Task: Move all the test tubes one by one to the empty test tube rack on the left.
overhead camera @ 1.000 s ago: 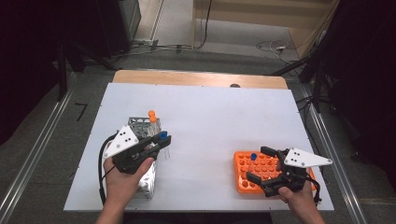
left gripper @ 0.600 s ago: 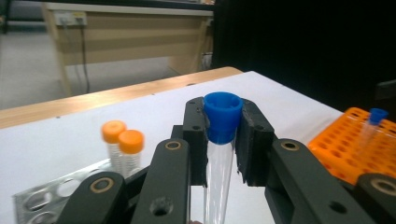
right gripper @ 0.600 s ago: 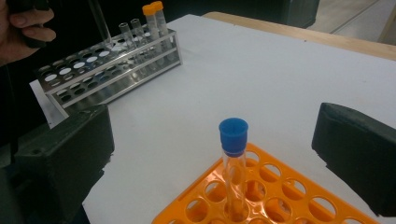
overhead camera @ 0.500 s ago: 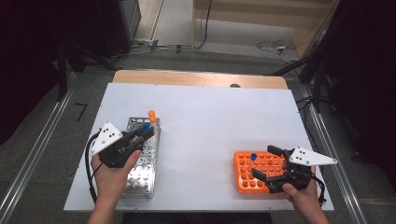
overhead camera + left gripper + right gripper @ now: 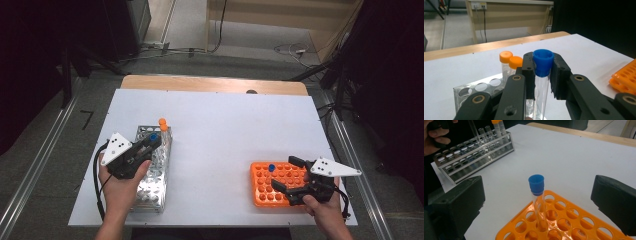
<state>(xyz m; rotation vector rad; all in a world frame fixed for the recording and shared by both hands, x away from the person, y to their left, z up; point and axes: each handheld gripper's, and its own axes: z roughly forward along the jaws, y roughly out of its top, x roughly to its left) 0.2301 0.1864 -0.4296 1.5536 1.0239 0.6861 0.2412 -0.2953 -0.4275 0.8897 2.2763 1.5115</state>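
Note:
My left gripper (image 5: 150,142) is shut on the blue cap of a clear tube (image 5: 543,62). It holds the tube upright over the far part of the metal rack (image 5: 150,185). The tube's lower end is hidden behind the jaws. Two orange-capped tubes (image 5: 510,61) stand in the rack's far end, just beyond it. My right gripper (image 5: 285,173) is open at the near right, over the orange rack (image 5: 262,192). Another blue-capped tube (image 5: 537,185) stands in that rack between the wide jaws, touching neither.
The white table (image 5: 235,125) has a wooden strip (image 5: 210,84) along its far edge. From the right gripper view the metal rack (image 5: 474,152) lies far left, with many free holes. Dark floor and cables surround the table.
My left gripper has carried the blue-capped tube leftward and slightly down, from the rack's right side to above its holes. The right gripper has stayed about where it was.

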